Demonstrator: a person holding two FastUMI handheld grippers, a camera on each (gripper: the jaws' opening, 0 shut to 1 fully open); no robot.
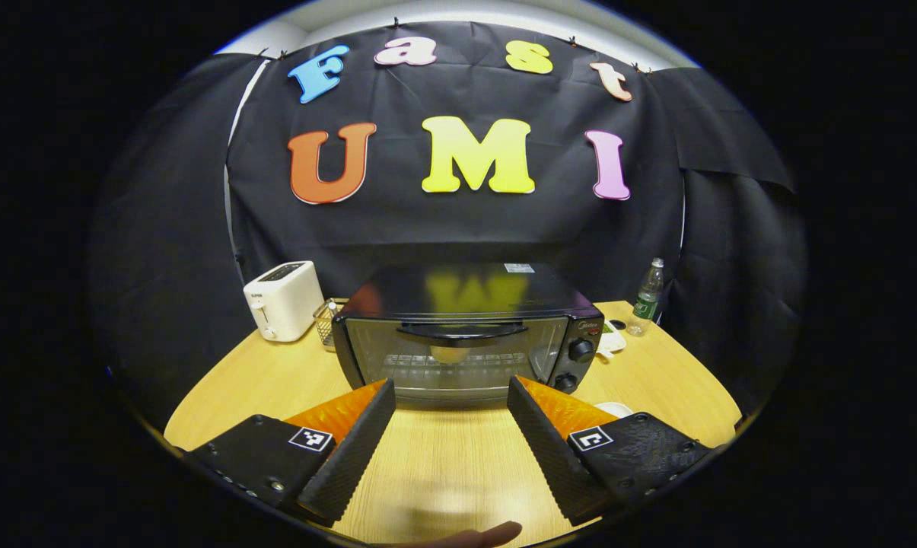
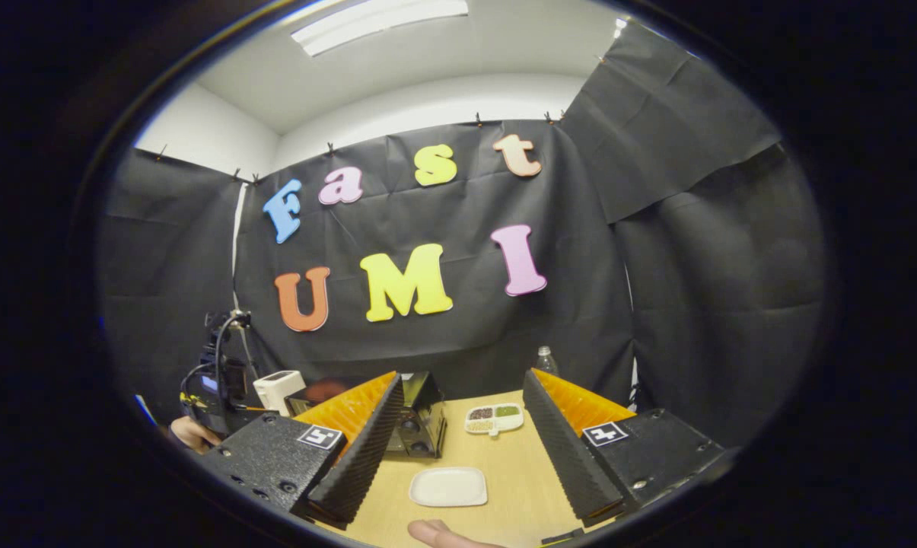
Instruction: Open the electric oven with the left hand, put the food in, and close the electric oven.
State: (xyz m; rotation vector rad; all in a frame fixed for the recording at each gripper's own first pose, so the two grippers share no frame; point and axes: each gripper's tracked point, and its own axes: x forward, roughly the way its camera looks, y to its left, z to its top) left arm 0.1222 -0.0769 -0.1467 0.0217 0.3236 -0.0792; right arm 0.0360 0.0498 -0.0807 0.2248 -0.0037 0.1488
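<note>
In the left gripper view we see our left tongs point(image 1: 450, 441) spread wide open, with nothing between the two fingers point(image 1: 351, 449). They hang over the wooden tabletop point(image 1: 443, 472) and touch nothing. Straight ahead of them stands the black electric oven point(image 1: 466, 331), near the back of the tabletop. Its glass door is shut, and the dark handle point(image 1: 462, 332) runs across the top of the door. Two round knobs point(image 1: 580, 350) sit on its right side. We can see a pale round thing behind the glass, but we cannot tell what it is. To the left of the oven stands a white toaster point(image 1: 283, 299), and to the right stands a clear bottle point(image 1: 647, 297) with a green label. In the right gripper view our right tongs point(image 2: 462, 449) are also wide open and hold nothing. Below them, between the fingers, a white plate point(image 2: 449, 485) lies on the tabletop. Farther back lies a small white dish point(image 2: 494, 417) with dark and green bits in its parts. The oven point(image 2: 420, 415) shows beside the left finger, seen from its knob side. At the far left of this view we see the other gripper point(image 2: 218, 388) with wires on it, and a hand point(image 2: 192, 434) holding it. A fingertip point(image 2: 435, 533) peeks in at the bottom edge.
</note>
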